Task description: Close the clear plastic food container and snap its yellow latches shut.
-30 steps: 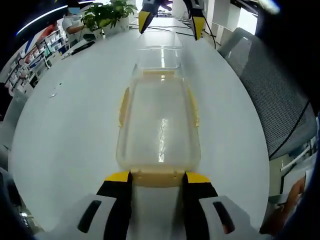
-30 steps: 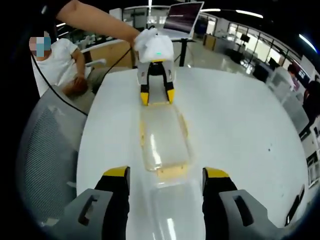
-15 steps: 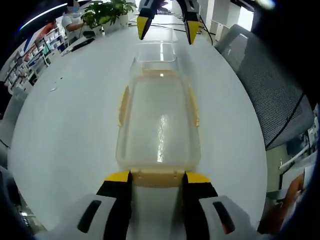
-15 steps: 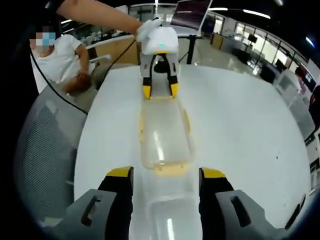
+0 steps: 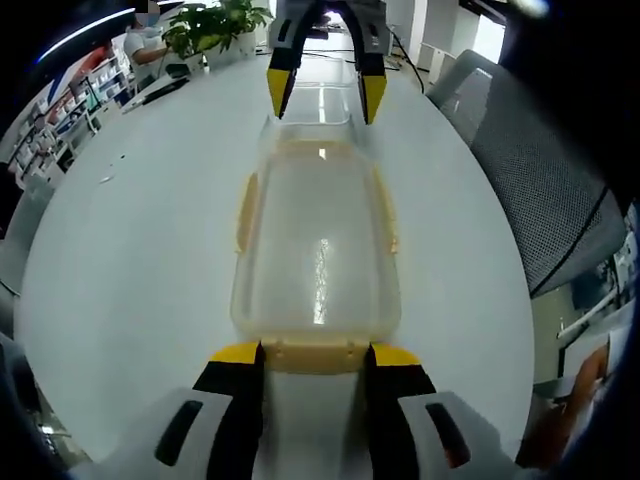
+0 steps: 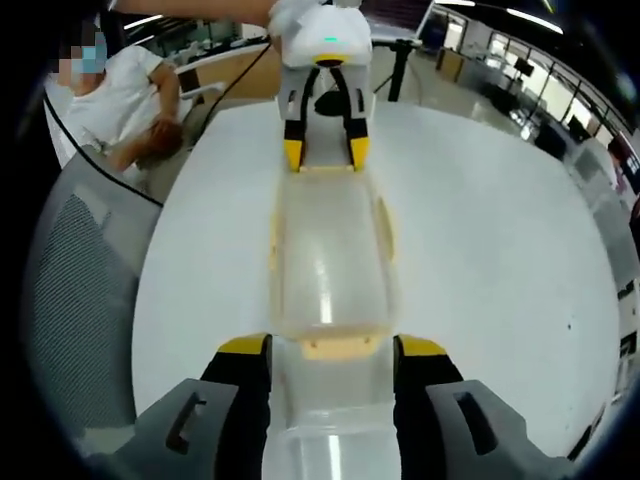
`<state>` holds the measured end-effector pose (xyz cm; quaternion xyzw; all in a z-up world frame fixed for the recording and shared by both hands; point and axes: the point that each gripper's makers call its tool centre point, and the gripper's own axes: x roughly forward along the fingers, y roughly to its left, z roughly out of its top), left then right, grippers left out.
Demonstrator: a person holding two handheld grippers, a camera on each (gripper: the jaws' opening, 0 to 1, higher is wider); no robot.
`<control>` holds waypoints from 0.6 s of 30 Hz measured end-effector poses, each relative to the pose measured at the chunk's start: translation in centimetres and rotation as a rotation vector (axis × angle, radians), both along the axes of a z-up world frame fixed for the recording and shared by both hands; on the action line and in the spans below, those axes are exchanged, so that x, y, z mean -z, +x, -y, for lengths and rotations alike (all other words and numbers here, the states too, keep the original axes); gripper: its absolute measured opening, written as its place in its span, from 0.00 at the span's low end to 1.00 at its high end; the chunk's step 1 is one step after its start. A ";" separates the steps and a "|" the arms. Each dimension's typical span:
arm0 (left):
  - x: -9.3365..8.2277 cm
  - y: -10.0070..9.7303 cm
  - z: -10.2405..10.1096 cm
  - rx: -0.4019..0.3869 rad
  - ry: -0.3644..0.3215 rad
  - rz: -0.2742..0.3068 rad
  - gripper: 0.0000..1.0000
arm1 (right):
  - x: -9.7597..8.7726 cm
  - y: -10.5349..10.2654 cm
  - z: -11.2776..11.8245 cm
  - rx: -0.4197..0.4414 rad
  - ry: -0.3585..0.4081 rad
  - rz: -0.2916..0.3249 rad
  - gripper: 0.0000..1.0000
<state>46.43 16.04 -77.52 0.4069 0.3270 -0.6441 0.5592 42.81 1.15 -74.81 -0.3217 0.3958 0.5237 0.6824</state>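
The clear container (image 5: 318, 250) lies lengthwise on the white table (image 5: 130, 260), straight ahead of the left gripper (image 5: 315, 352), whose yellow-tipped jaws stand moderately apart at either side of the near yellow end latch (image 5: 315, 355), apparently holding nothing. At the far end the right gripper (image 5: 320, 85) faces back along the box, its jaws open about as wide.

In the right gripper view the clear lid (image 6: 325, 440) lies between that gripper's (image 6: 325, 346) jaws, still swung open beyond the other end latch (image 6: 335, 346); whether the jaws touch it I cannot tell.

The box looks empty, thin-walled and light, so it will probably slide on the smooth top if pushed from one end only. The plastic is stiff but glossy; the lid's free edge and the latch tabs, including the side latch (image 5: 245, 212), seem the best places to press or pinch.

The table is bare on both sides of the box. A mesh chair (image 5: 545, 190) stands off the table edge to the left gripper's right, plants (image 5: 215, 25) far ahead.
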 end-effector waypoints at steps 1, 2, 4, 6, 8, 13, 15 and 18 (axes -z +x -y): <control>0.1 0.1 -0.2 0.000 0.000 -0.001 0.34 | 0.3 0.1 0.0 -0.003 -0.011 0.000 0.44; 0.1 0.2 -0.3 0.000 0.001 -0.001 0.34 | 0.4 0.2 0.0 -0.005 -0.020 -0.001 0.44; 0.3 0.5 -0.6 -0.002 0.002 -0.002 0.34 | 0.9 0.1 -0.1 -0.014 -0.035 -0.009 0.44; 0.4 0.5 -0.7 -0.003 0.002 -0.005 0.34 | 1.3 0.0 -0.2 -0.021 -0.052 -0.012 0.44; 0.5 0.6 -0.8 -0.003 0.001 -0.006 0.34 | 1.8 -0.1 -0.1 -0.032 -0.082 -0.013 0.44; 0.7 0.9 -1.0 -0.002 -0.001 -0.009 0.34 | 2.7 0.3 -0.2 -0.042 -0.125 -0.001 0.43; 0.7 0.8 -1.0 -0.001 -0.002 -0.009 0.34 | 2.9 0.5 -0.2 -0.037 -0.131 0.001 0.43; 0.7 0.8 -1.0 0.001 -0.005 -0.009 0.34 | 3.2 0.7 -0.1 -0.037 -0.139 0.001 0.42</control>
